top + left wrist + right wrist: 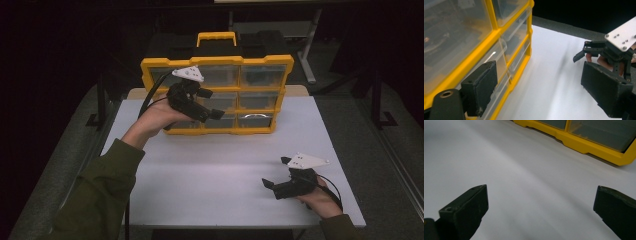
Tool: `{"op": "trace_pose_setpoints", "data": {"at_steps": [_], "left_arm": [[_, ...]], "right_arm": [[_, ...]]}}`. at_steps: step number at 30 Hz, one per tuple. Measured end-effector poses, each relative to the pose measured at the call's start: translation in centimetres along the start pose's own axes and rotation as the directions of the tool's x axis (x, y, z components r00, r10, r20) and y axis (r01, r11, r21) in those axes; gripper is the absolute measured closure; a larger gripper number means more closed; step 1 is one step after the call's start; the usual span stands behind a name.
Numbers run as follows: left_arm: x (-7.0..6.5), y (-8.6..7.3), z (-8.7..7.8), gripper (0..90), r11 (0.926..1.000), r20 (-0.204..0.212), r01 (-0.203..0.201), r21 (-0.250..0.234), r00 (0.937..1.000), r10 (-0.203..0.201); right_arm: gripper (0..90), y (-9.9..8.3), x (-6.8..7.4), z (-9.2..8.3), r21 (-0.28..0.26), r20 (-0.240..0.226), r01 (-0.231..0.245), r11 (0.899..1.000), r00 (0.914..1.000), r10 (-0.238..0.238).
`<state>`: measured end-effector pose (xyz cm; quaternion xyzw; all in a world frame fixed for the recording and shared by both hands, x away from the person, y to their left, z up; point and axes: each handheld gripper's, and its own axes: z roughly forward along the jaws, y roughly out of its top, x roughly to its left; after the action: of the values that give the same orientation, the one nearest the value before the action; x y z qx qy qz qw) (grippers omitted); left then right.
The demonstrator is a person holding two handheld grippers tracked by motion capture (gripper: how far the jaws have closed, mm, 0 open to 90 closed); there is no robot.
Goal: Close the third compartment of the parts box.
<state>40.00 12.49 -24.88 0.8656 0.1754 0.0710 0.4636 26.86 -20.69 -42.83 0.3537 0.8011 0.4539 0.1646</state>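
The yellow drawer organizer [260, 95] stands upright at the desk's [210, 170] far edge, the left claw [209, 104] gaping at its left-hand drawers, likely about to pull one, while the right claw [276, 172] hovers open near the desk's front.

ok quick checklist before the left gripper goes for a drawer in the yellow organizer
1. Left gripper open: ok, jaws wide apart.
2. Left gripper at the organizer front: ok, close to the clear drawers.
3. Jaws around a drawer handle: not ok, nothing between them yet.
4. Right gripper out of the way: ok, open, low over the table near its right front.
5. Drawer contents: cannot tell, too dim.
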Motion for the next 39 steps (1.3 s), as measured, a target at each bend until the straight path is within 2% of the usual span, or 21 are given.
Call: {"op": "trace_pose_setpoints", "data": {"at_steps": [5,9,14,17,19,23,28,30,32,34,36,39], "left_arm": [[-0.2,-1.7,-0.3,3.5,0.9999,-0.012,0.011,-0.005,0.9999,-0.011],[-0.3,-2.9,-0.6,0.7,0.9998,-0.008,0.017,-0.009,0.9998,-0.017],[-0.6,-4.3,-1.1,0.5,0.9992,-0.013,0.025,-0.031,0.9996,-0.025],[-0.8,-5.1,-1.1,0.0,0.999,-0.016,0.036,-0.025,0.9992,-0.036],[-0.8,-5.6,-1.1,0.0,0.9995,-0.017,0.02,-0.024,0.9996,-0.021],[-1.1,-6.9,-1.1,0.0,0.9992,-0.025,0.029,-0.026,0.9993,-0.03],[-1.2,-8.8,-1.1,0.0,0.999,-0.05,0.033,-0.029,0.9981,-0.035],[-1.3,-9.8,-1.2,0.0,0.9983,-0.067,0.047,-0.034,0.9965,-0.05],[-1.3,-10.5,-1.4,0.0,0.9996,-0.087,0.023,-0.017,0.9959,-0.024],[-1.4,-11.3,-1.5,0.0,0.9997,-0.105,0.022,-0.015,0.9942,-0.023],[-1.5,-12.1,-1.5,0.0,0.999,-0.102,0.037,-0.025,0.994,-0.04],[-1.7,-13.1,-1.7,0.0,0.9989,-0.108,0.036,-0.031,0.9934,-0.039]], "right_arm": [[0.0,0.0,-0.1,0.0,-0.002,0.001,0.001,1.0,1.0,-0.001],[0.0,0.0,0.0,0.0,-0.003,0.003,-0.005,1.0,1.0,0.005],[0.0,0.0,-0.1,0.0,-0.007,0.003,0.003,1.0,1.0,-0.003],[0.0,0.0,-0.1,0.0,-0.007,0.003,0.003,1.0,1.0,-0.003],[0.0,0.0,-0.1,0.0,-0.006,0.003,0.002,1.0,1.0,-0.002],[0.0,0.0,0.0,0.0,-0.003,0.002,-0.004,1.0,1.0,0.004],[0.0,0.0,0.0,0.0,-0.002,0.004,-0.001,1.0,1.0,0.001],[0.0,0.0,0.0,0.0,-0.005,0.004,0.0,1.0,1.0,0.0],[0.0,0.0,0.0,0.0,-0.001,0.005,-0.002,1.0,1.0,0.002],[0.0,0.0,0.0,0.0,-0.002,0.005,-0.001,1.0,1.0,0.001],[0.0,0.0,0.0,0.0,-0.002,0.005,-0.001,1.0,1.0,0.001],[0.0,0.0,0.0,0.0,-0.001,0.005,-0.001,1.0,1.0,0.001]]}}
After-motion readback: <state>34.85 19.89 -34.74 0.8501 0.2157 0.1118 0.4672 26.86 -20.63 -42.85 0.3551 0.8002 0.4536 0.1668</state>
